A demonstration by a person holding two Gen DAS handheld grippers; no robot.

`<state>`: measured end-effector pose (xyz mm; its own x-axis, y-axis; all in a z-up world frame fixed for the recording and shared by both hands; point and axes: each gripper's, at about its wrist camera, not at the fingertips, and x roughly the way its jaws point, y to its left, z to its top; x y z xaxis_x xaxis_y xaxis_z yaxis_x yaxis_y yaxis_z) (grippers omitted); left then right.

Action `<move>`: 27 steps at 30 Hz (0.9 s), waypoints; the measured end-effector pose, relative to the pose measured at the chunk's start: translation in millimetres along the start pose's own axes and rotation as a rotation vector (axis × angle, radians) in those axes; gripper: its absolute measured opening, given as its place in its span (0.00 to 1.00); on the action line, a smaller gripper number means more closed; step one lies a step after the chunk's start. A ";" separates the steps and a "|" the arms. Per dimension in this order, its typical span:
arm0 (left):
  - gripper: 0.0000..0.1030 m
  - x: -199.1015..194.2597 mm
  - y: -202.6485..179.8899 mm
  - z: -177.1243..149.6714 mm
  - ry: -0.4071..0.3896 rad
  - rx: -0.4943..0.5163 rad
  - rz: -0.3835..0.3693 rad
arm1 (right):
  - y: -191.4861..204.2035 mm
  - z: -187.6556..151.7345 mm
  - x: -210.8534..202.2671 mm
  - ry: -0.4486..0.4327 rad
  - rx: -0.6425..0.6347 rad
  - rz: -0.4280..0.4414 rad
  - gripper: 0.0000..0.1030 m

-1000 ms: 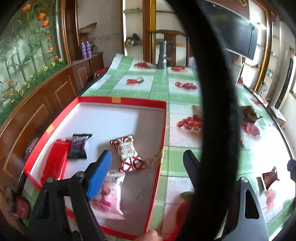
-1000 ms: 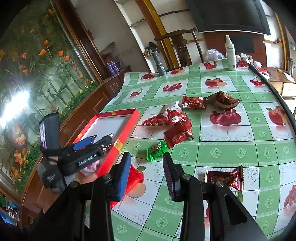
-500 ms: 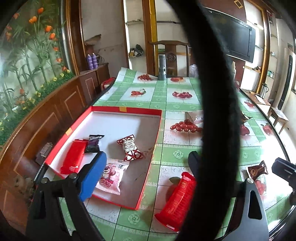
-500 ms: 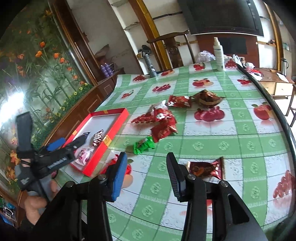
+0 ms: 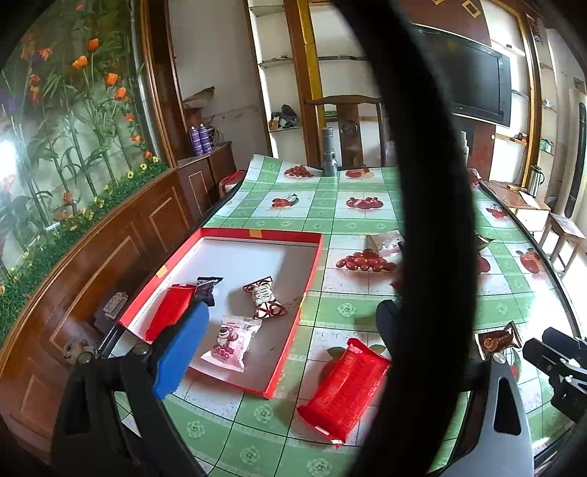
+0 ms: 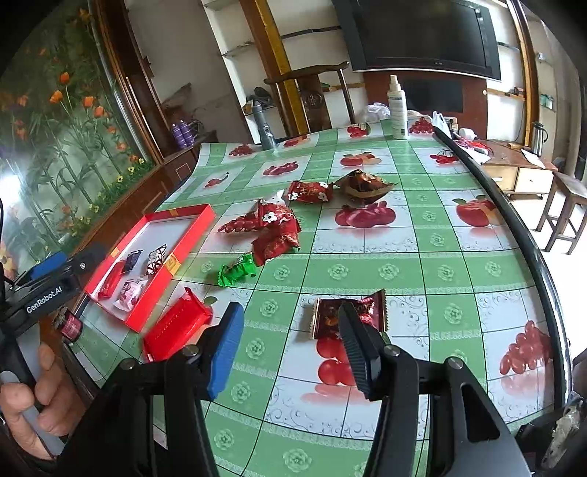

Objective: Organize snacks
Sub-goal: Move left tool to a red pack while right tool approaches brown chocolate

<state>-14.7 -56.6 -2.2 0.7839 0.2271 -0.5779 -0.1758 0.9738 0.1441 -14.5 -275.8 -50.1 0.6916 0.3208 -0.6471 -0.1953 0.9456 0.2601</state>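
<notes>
I see a table under a green checked fruit-print oilcloth, a flower mural on the wall and a dark television beyond. The red tray near the table's edge holds four wrapped snacks, among them a pink packet. A red packet lies just outside it. My left gripper has just been opening and is spread wide, empty; my right gripper has just been opening too, nothing between its jaws, above a brown packet.

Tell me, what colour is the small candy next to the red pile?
Green candy, clearest in the right wrist view.
</notes>
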 end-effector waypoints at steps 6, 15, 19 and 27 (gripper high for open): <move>0.90 -3.1 -5.3 0.3 0.004 0.013 -0.007 | -2.9 -2.7 -3.0 0.000 -0.003 -0.012 0.57; 0.90 -6.0 -9.3 -1.4 0.004 0.028 -0.007 | -9.8 -8.0 -2.6 0.013 0.005 -0.015 0.57; 0.90 -9.6 -10.5 -1.1 -0.008 0.030 0.005 | -10.2 -8.8 -1.7 0.020 0.006 -0.016 0.57; 0.90 -11.6 -12.3 0.5 -0.017 0.038 0.024 | -9.2 -9.2 -0.7 0.023 0.004 -0.015 0.57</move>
<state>-21.3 -71.1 3.1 0.7895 0.2500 -0.5605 -0.1723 0.9668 0.1886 -19.6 -284.2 -58.7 0.6780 0.3077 -0.6675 -0.1825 0.9502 0.2527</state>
